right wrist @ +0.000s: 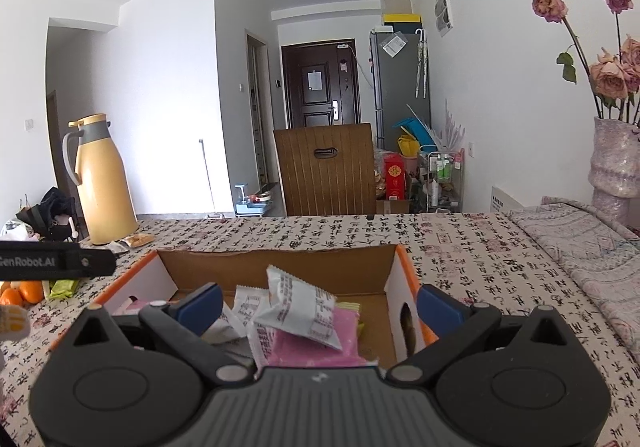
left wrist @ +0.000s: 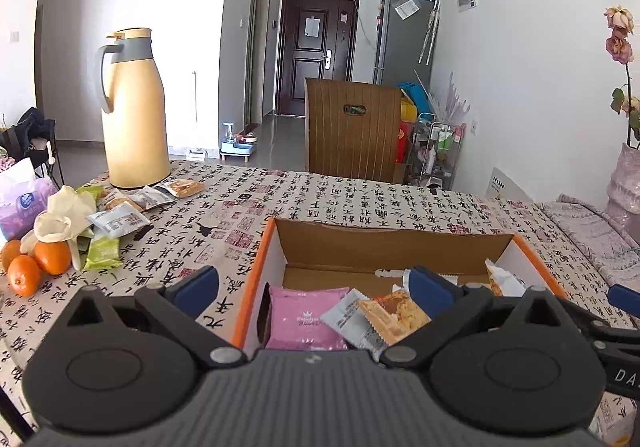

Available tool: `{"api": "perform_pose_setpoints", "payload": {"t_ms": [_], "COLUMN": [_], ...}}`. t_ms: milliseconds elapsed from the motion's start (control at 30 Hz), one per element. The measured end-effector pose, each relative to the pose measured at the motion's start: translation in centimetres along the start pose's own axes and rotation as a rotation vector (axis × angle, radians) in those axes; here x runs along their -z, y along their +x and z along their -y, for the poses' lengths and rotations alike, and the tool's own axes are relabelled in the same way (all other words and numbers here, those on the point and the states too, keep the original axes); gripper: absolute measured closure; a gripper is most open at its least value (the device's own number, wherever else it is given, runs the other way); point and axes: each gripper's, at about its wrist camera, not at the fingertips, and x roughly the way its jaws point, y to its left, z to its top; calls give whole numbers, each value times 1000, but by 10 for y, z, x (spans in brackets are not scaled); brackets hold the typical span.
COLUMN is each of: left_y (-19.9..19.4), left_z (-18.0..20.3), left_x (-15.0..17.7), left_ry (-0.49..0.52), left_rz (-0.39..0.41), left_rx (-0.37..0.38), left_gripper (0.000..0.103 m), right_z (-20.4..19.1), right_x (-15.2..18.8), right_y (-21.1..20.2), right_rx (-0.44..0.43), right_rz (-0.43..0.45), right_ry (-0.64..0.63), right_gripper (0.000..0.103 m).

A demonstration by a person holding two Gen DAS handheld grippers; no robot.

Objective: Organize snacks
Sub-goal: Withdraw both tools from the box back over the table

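Left gripper [left wrist: 314, 287] hangs over the near left corner of the cardboard box [left wrist: 400, 245], jaws spread wide, nothing between them; one blue pad sits outside the orange rim over the tablecloth [left wrist: 320, 195], the other above the box interior. Inside the box: pink packet [left wrist: 304, 321] flat against the left wall, an orange-and-white cookie packet [left wrist: 384, 317] overlapping its right edge. Right gripper [right wrist: 318, 303] also spread wide and empty, over the box's near right side, a white printed packet [right wrist: 304, 307] tilted up on top of a pink one [right wrist: 316, 343] between the fingers, touching neither pad. Loose snack packets [left wrist: 120, 221] lie well left on the cloth, beside the oranges [left wrist: 36, 265] and in front of the yellow thermos jug [left wrist: 134, 111].
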Motion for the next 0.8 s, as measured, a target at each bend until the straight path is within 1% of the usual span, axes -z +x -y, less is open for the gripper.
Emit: {"api": "perform_pose_setpoints", "payload": {"t_ms": [233,467,667,800], "left_y": [-16,-27,-33,-34], "left_z": [-6,-15,-22,-27], "left_x": [10,25,42,55], "left_ry": [11,15,23,21], "left_rz": [-10,-29,-57,-90], "left_rx": [-8,-21,-23,-20], "left_gripper": [0,0,0,0], "right_z": [6,16,27,33], "right_x": [8,24,45,59], "right_y": [-18,-31,-38,-37], "right_rx": [13,31,41,51], "right_rz": [-30,-76,-136,-185], "right_ry": [-7,-24,-37,-48], "right_gripper": [0,0,0,0]}}
